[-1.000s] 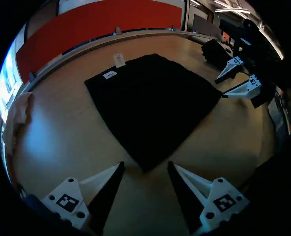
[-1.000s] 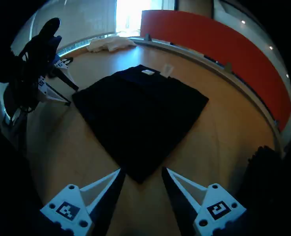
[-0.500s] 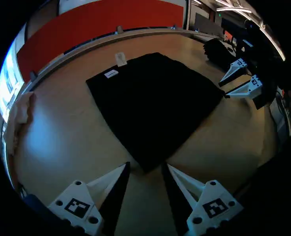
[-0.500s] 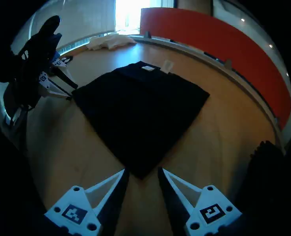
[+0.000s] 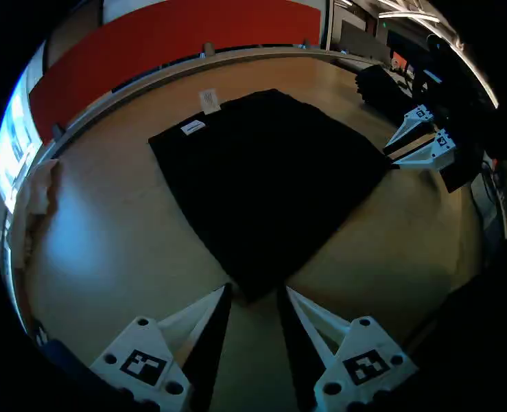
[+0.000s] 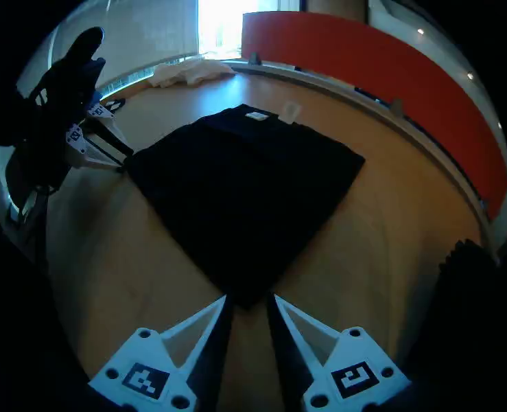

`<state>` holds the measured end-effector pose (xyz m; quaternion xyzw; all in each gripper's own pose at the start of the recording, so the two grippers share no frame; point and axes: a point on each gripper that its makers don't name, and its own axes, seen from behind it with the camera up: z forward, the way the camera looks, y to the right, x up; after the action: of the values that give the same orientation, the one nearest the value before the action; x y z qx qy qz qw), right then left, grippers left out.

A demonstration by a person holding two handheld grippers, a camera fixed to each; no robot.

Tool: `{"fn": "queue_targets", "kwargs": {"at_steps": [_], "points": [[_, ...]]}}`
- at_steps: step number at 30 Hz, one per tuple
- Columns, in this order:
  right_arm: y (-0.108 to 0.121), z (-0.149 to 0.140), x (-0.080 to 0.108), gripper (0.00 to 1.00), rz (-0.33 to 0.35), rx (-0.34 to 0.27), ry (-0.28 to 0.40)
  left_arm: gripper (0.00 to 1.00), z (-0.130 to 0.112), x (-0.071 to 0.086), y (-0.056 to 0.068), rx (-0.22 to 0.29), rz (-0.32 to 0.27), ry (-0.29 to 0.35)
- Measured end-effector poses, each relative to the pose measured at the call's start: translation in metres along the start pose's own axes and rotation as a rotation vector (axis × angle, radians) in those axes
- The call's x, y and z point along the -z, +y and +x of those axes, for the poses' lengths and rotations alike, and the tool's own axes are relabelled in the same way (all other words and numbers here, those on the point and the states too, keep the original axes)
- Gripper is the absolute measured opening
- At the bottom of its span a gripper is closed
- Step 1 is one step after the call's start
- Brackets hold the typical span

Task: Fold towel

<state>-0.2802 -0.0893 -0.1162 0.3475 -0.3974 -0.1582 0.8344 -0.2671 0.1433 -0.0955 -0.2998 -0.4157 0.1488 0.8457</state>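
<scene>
A black towel [image 5: 267, 178] [image 6: 246, 185] lies flat on the wooden table [image 5: 102, 226], a small white tag [image 5: 193, 127] at its far edge. My left gripper [image 5: 253, 299] straddles the towel's nearest corner in the left gripper view, its fingers narrowly apart with the corner tip between them. My right gripper [image 6: 250, 301] does the same at the corner nearest it in the right gripper view, with a slim gap left. Each gripper also shows far off in the other's view: the right gripper [image 5: 390, 156] and the left gripper [image 6: 126, 161], both at towel corners.
A white card [image 5: 208, 101] lies just past the towel's far edge. A crumpled pale cloth [image 5: 40, 192] [image 6: 188, 71] sits near the window end. A dark folded stack [image 5: 376, 82] [image 6: 466, 275] rests at the table's other end. A red panel [image 5: 171, 41] backs the table.
Both grippers have moved forward onto their towel corners and their fingers have narrowed steadily. The towel has not shifted.
</scene>
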Motion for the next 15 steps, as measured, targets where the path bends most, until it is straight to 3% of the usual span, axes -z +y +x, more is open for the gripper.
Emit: {"fn": "queue_targets", "kwargs": {"at_steps": [3, 9, 15], "points": [[0.0003, 0.0002, -0.0002, 0.36, 0.003, -0.001, -0.001, 0.41, 0.0001, -0.0001, 0.0009, -0.002, 0.0, -0.002], [-0.0013, -0.0009, 0.0003, 0.29, 0.013, 0.001, -0.001, 0.22, 0.0003, 0.0002, 0.0001, 0.003, 0.003, -0.005], [-0.0038, -0.0022, 0.0008, 0.18, 0.016, -0.007, 0.0, 0.15, 0.0011, 0.0017, -0.0005, 0.017, 0.001, -0.009]]}}
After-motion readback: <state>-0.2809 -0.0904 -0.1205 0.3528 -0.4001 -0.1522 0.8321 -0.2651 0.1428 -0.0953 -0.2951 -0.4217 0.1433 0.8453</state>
